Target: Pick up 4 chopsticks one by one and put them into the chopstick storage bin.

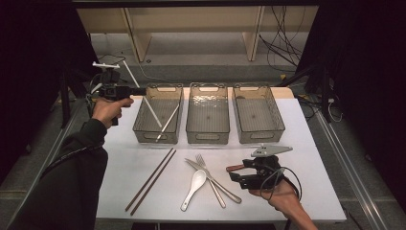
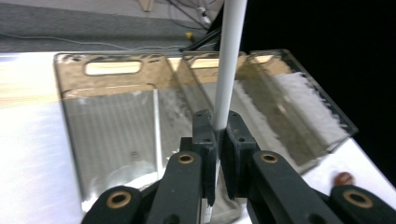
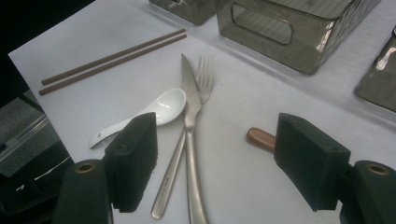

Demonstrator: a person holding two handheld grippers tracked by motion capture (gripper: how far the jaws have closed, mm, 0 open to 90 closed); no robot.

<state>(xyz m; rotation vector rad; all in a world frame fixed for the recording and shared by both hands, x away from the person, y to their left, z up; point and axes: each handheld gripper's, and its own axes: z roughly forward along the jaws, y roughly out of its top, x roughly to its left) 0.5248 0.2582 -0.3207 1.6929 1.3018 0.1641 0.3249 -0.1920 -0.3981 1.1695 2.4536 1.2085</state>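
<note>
— So what does the next move hinge on?

— On how the white chopstick sits against the left bin. The left gripper is clamped tight on it near its lower end, and the stick rises straight up out of the jaws, its long axis running away from the gripper toward the back of the table. The bin lies just ahead of and below the jaws, and two more white sticks already lie crossed inside it.

— So it has to tip or lower the stick along the bin's length?

— That's my reading. The bin's long side runs away from the gripper too, so the stick would fit lengthwise.

— And the other hand?

— The right gripper rests low on the table with its jaws spread wide and nothing between them. A brown handle pokes out just inside its right jaw; the knife, fork and white spoon lie just ahead, toward its left jaw, and the brown chopsticks farther off that way. It's clearly the nearer hand for those.

— Any brand or writing?

— Faint marks on the fork handle, too small to read.
</note>
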